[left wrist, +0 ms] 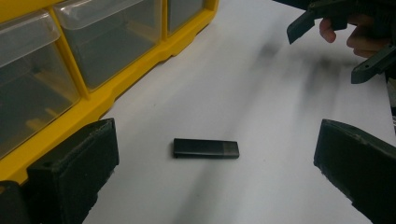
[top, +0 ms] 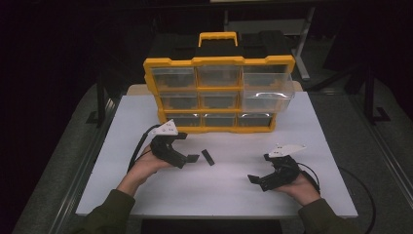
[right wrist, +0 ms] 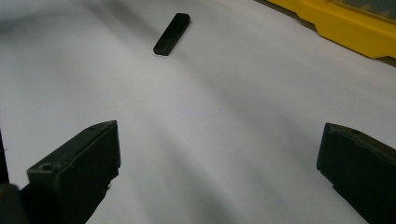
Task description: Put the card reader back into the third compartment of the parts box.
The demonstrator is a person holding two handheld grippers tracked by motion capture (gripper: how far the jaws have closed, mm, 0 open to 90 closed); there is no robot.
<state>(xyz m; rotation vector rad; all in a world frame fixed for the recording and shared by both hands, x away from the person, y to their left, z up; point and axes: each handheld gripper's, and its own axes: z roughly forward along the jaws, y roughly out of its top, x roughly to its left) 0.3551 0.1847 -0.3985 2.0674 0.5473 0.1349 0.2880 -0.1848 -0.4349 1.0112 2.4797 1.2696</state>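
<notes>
A small flat black stick (top: 208, 157) lies on the white table (top: 224, 195), in front of a yellow organizer (top: 219, 62) with clear drawers. My left gripper (top: 187, 147) is just left of the stick, open and holding nothing. In the left gripper view the stick (left wrist: 206, 148) lies between and a little beyond the wide-apart jaws of my left gripper (left wrist: 215, 164). My right gripper (top: 259, 168) rests at the front right, open and holding nothing. In the right gripper view the stick (right wrist: 172, 33) lies far ahead to the left of my right gripper (right wrist: 217, 156).
The organizer's right-hand middle drawer (top: 268, 90) is pulled out; the other drawers are pushed in. Its yellow base (right wrist: 355, 28) borders the far side of the table. The other hand and its gripper (left wrist: 345, 32) appear at the top right of the left gripper view.
</notes>
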